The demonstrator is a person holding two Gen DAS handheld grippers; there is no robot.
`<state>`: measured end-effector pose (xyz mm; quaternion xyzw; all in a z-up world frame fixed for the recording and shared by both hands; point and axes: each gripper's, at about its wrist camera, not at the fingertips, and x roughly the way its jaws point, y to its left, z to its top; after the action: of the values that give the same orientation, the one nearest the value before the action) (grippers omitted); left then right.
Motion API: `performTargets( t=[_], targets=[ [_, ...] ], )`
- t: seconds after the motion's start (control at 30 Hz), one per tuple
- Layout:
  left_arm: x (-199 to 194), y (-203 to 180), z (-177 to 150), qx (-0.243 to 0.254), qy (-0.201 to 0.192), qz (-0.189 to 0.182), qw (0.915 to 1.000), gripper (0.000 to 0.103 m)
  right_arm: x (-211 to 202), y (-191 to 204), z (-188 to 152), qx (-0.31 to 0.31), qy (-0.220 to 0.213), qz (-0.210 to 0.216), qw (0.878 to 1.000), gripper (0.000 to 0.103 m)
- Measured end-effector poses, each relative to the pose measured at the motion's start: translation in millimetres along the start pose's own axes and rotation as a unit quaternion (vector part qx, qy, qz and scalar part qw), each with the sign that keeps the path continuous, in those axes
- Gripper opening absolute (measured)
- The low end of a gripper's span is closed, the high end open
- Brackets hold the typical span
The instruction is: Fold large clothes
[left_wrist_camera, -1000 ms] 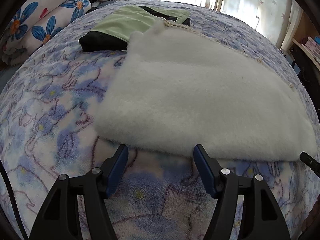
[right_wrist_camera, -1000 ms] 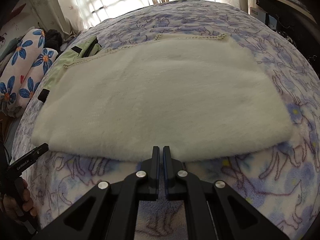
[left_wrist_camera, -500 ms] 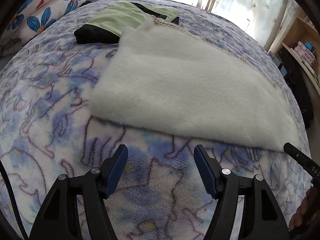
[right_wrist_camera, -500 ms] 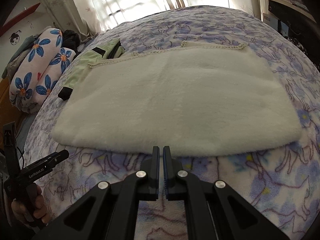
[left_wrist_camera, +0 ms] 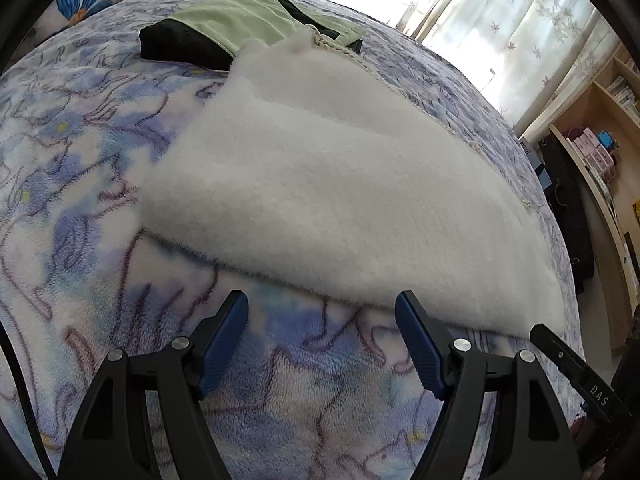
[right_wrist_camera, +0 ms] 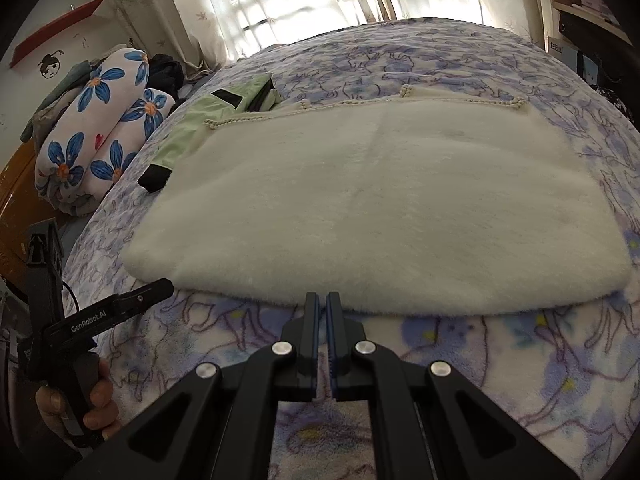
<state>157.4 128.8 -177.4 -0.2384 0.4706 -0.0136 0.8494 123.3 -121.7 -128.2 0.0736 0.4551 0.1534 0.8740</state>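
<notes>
While the folded white fluffy fleece garment (right_wrist_camera: 380,204) lies flat mid-bed on the blue floral plush blanket (right_wrist_camera: 500,360), the left gripper (left_wrist_camera: 322,316), jaws apart and just widened with nothing between, and the right gripper (right_wrist_camera: 322,300), jaws together and empty, hover near its near edge.

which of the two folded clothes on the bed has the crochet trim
The fluffy white garment nearest both tongs; braided trim runs along its far edge. The green and black garment behind it has none.

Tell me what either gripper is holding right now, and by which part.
Nothing. The left gripper is open and the right gripper shut empty, both short of the white fleece garment.
</notes>
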Motion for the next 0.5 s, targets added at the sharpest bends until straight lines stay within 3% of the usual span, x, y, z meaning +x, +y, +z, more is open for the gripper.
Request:
performTargets(
  t=[0.27,0.5],
  targets=[
    [32,7,29,-0.042,-0.023,-0.004,0.9988,0.074,12,3,7,-0.004,0.002,0.002,1.0,0.003],
    [49,2,63,-0.055,-0.068,0.01,0.9961,0.074,27,5,17,-0.012,0.005,-0.003,1.0,0.003]
  ],
)
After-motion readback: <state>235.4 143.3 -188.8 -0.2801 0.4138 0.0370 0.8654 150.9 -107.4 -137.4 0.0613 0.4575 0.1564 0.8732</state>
